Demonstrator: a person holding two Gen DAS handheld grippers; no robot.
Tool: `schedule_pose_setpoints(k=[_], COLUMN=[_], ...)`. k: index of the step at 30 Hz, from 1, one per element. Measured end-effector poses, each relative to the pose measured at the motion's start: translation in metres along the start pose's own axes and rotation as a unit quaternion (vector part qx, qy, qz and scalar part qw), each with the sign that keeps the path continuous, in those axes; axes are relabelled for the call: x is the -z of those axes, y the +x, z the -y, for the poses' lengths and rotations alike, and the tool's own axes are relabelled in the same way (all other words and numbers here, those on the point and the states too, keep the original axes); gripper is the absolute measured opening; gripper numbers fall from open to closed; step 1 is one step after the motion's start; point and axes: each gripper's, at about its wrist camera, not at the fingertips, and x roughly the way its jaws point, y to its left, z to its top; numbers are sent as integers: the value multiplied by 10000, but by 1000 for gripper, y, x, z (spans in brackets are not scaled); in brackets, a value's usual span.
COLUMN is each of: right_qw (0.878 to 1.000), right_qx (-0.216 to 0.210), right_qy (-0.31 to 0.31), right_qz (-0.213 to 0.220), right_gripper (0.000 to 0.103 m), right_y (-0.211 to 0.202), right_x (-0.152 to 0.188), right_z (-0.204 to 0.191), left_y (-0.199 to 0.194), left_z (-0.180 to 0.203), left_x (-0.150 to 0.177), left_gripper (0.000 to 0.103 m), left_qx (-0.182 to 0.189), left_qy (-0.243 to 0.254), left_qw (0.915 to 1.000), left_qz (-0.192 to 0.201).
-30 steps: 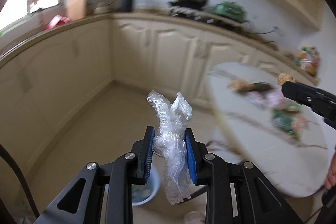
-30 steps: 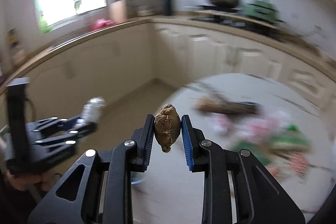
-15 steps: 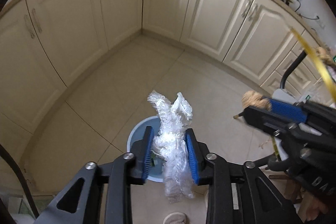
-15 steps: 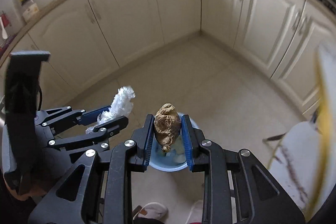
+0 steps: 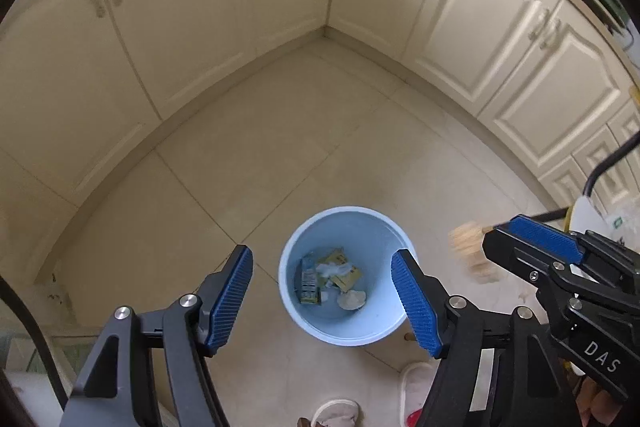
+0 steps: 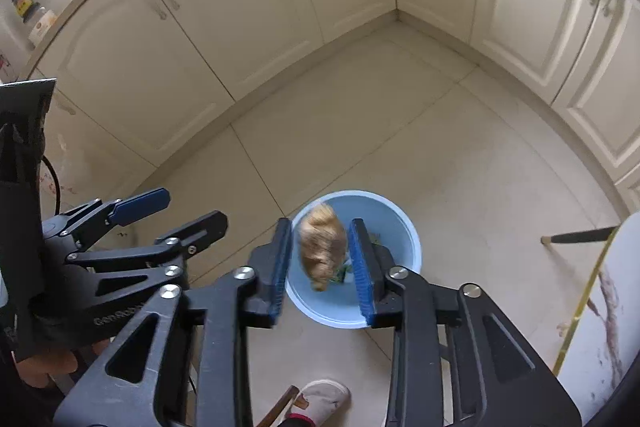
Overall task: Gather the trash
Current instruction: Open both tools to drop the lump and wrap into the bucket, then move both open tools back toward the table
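Above the bin, left wrist view: the left gripper [image 5: 322, 301] hangs over the blue bin [image 5: 382, 333], fingers [image 5: 230, 301] spread wide, having just been opening, with nothing between them.
Bin contents, left wrist view: flat wrappers [image 5: 326, 273] and a pale scrap lie on the bottom; whether the clear plastic wrap is among them I cannot tell.
Right of the bin, left wrist view: the right gripper [image 5: 480, 251] reaches in from the side with a blurred brown lump [image 5: 472, 251] at its tip.
Floor near the bin, left wrist view: slippers [image 5: 334, 413] sit just below the bin; cabinet doors [image 5: 472, 23] run along the far side, well apart.

Over the bin, right wrist view: the right gripper [image 6: 320, 259] has its fingers [image 6: 362, 267] a little apart, just been opening; the brown lump [image 6: 322, 247] sits between them, blurred, seemingly loose and dropping rather than clamped.
Bin, right wrist view: the blue bin [image 6: 400, 223] lies straight beneath the lump.
Left of the bin, right wrist view: the left gripper [image 6: 176, 211] stands beside, fingers apart and empty.
Right of the bin, right wrist view: the edge of a white worktop [image 6: 612, 307] and a dark pole [image 6: 580, 237] stand clear of the drop.

Progress: by my judgement, this pair of pieces is at the release step; anything left on the worktop is out of view, so more trips may remain.
In the way: nothing blocks the bin's mouth; the two grippers are close, the one crowding risk.
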Motion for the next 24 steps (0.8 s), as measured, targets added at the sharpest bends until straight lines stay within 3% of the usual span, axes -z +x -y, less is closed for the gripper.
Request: schedule_pose_setpoints(k=[4,5,8,10,13,16,18,24], right_qw=[9999,9997,9985,9970,9921,9865,9796,9539], right_qx=[40,120,215,334,514,623,798,1186], right_qy=[-63,-109,-237,-315,-431,-472,-548,-682], right_qz=[134,191,449,625,1058,1437,1760,2670], right_gripper=[49,60,66,77,87,91,100,103], right_y=[-11,-18,-49,-66,-115,-158,-197,-297], right_x=[-2,-3,-3,-6,0,6,15,38], right_z=[-13,-15,-29,-37,-53,-68,-75,-98], left_y=[-35,-45,-80,-109,-164,-217,-257,-341], left_z=[8,11,20,25,32,55,65,128], left_x=[2,5,18,33,58,78,96,168], left_gripper=[68,68,68,68,75,80,86,98], left_qx=[-139,-138,-121,-90,-47,-32,-4,60], left_qy=[-87,-102,-151,-153,-229,-236,-176,183], left_qw=[9996,9994,9981,9966,9917,9838,9766,9525], left_qz=[231,313,587,810,1262,1779,2144,3038])
